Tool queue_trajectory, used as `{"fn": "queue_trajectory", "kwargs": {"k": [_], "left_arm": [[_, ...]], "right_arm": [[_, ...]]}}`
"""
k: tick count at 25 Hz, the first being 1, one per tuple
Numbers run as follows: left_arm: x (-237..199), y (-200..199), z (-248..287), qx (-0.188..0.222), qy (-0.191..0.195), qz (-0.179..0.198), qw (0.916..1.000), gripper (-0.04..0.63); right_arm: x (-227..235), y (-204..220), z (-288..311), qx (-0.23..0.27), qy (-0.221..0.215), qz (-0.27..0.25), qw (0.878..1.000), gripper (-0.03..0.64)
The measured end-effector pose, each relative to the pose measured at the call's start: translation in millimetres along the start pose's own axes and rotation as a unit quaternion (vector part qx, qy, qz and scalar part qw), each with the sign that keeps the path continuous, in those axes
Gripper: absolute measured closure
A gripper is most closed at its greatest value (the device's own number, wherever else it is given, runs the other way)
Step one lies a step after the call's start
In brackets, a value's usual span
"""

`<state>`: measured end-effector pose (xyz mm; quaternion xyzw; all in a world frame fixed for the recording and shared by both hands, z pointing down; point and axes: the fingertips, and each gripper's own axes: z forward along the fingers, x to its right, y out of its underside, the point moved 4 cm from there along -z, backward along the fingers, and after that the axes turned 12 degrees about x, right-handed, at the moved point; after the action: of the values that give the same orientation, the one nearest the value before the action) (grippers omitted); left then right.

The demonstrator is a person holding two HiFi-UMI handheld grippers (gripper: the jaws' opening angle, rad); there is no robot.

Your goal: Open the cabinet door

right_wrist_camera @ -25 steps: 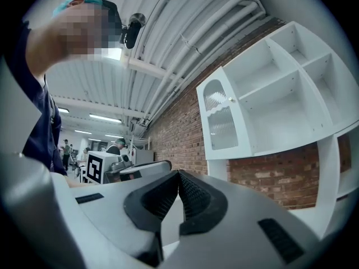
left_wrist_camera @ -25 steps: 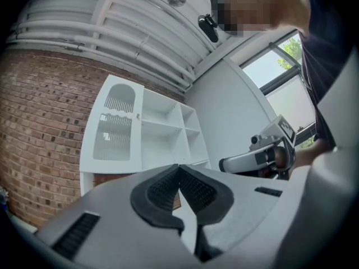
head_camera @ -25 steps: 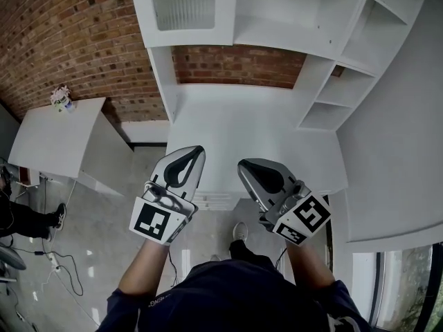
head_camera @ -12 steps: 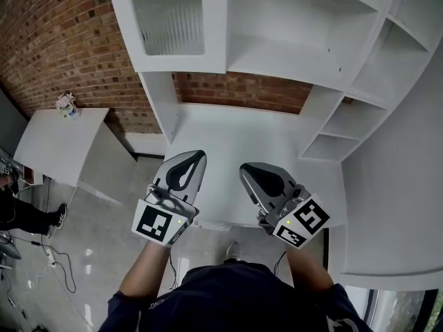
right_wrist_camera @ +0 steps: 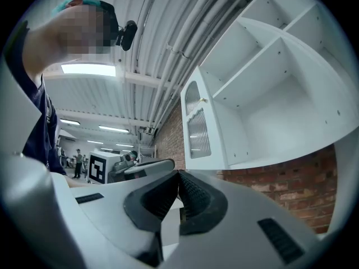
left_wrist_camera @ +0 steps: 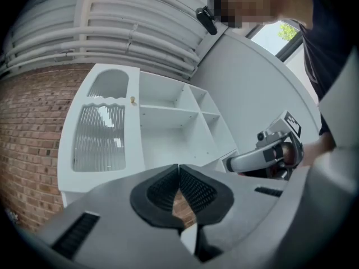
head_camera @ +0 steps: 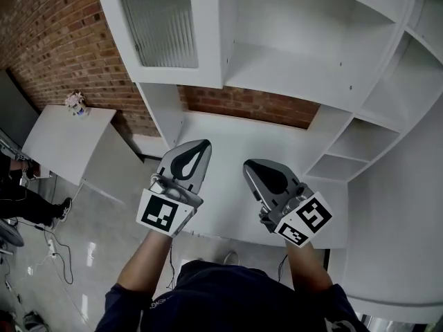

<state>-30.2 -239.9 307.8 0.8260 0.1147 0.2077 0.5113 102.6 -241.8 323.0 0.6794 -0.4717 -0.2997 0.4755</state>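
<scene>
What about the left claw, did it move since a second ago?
Yes. The left claw went forward over the white desk, closer to the brick wall behind it.

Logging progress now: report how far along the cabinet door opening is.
Done: nothing; the ribbed-glass cabinet door sits shut, flush with the shelf unit. In hand: the left gripper and right gripper, both with jaws together and empty, are over the white desk, short of the door. Left: reach the small gold knob, grip it, swing the door open.
</scene>
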Motion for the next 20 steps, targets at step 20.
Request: {"fn": "queue_trajectory", "kwargs": {"k": [20], "left_arm": [[-117, -79, 104, 0.100, 0.000, 0.093, 0.9906, 0.551]], "right_arm": [[20, -18, 61, 0.026, 0.016, -0.046, 0.998, 0.597]]}}
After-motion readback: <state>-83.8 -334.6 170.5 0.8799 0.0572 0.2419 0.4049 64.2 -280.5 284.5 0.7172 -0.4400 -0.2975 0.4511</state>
